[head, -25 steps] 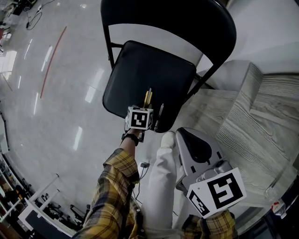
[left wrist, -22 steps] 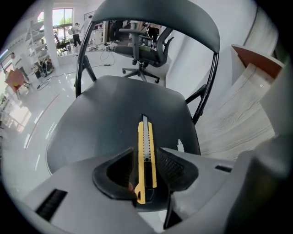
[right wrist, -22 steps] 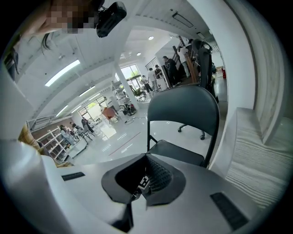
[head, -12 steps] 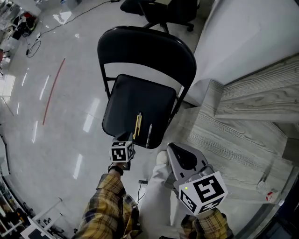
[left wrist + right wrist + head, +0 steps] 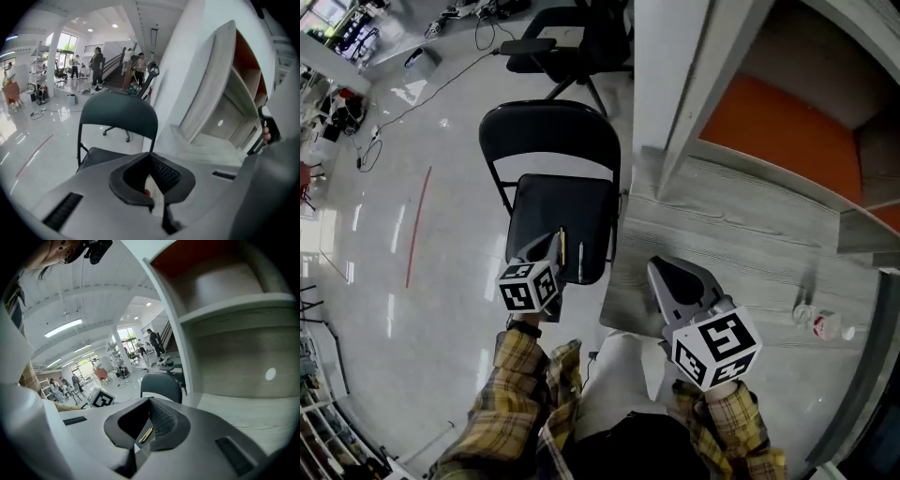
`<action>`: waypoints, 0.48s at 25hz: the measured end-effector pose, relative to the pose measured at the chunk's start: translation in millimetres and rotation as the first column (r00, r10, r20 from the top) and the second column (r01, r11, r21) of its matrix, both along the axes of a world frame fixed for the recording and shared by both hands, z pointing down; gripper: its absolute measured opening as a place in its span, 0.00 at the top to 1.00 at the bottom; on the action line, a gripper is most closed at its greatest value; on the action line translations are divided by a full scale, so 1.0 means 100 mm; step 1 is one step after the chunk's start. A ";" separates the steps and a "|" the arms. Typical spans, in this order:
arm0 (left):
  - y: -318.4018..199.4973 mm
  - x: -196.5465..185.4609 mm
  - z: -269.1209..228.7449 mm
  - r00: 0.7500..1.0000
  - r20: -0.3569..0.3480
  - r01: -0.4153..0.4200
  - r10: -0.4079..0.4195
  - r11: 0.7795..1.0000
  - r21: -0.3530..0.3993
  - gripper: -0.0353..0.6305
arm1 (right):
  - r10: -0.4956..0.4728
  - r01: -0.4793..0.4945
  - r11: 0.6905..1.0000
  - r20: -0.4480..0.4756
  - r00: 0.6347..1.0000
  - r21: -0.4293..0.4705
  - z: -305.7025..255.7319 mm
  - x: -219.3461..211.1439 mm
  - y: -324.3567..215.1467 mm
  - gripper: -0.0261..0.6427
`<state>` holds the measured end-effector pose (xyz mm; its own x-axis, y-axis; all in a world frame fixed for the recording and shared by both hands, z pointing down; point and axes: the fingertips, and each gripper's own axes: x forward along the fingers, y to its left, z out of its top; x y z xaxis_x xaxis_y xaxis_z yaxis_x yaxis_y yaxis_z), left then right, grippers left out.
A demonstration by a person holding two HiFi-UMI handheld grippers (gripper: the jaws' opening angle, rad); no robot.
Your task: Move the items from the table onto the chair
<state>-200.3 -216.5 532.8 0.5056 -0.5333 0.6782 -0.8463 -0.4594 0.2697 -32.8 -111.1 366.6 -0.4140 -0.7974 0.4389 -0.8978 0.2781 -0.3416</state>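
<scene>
Both pens lie on the chair [image 5: 581,202] seat, centre-left of frame: yellow pen [image 5: 562,246], dark pen [image 5: 580,261] just beside it, parallel, long axes running from near edge toward backrest. Your left gripper [image 5: 549,249] sits at the seat's near edge, tongs pressed together, empty. Your right gripper [image 5: 664,274] is over the table [image 5: 750,234], tongs likewise together, empty.

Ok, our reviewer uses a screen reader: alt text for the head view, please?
Seen from above, a black folding chair holds two pen-like items on its seat; the shut left gripper hovers near them, the right gripper over a grey table.
</scene>
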 end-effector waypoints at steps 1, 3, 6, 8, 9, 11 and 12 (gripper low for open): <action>0.07 0.19 -0.20 1.000 -0.017 -0.024 0.024 1.000 0.015 0.94 | 0.015 -0.015 1.000 -0.001 1.000 0.013 -0.10 0.13 0.13 0.94; 0.23 0.61 -0.60 0.995 -0.045 -0.083 0.085 0.995 0.047 0.94 | 0.044 -0.043 0.998 -0.010 0.999 0.044 -0.34 0.40 0.38 0.94; 0.53 1.27 -1.12 0.984 -0.091 -0.147 0.155 0.985 0.093 0.94 | 0.069 -0.064 0.994 -0.045 0.997 0.093 -0.68 0.83 0.77 0.94; 0.73 1.73 -1.40 0.973 -0.134 -0.174 0.190 0.977 0.121 0.94 | 0.092 -0.081 0.987 -0.074 0.993 0.139 -0.90 1.18 1.01 0.94; 0.85 1.96 -1.52 0.966 -0.156 -0.188 0.208 0.973 0.132 0.94 | 0.110 -0.095 0.982 -0.088 0.990 0.161 -0.99 1.37 1.14 0.94; 1.13 2.44 -1.70 0.947 -0.193 -0.229 0.255 0.962 0.147 0.94 | 0.160 -0.136 0.970 -0.113 0.981 0.200 -1.16 1.76 1.43 0.94; 1.27 2.66 -1.77 0.937 -0.206 -0.255 0.284 0.955 0.154 0.94 | 0.189 -0.160 0.963 -0.121 0.974 0.217 -1.22 1.94 1.57 0.94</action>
<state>66.1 -89.2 356.0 0.7726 -0.4276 0.4692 -0.6105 -0.7033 0.3643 161.4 45.9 244.4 -0.2066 -0.9305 0.3025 -0.9732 0.1633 -0.1621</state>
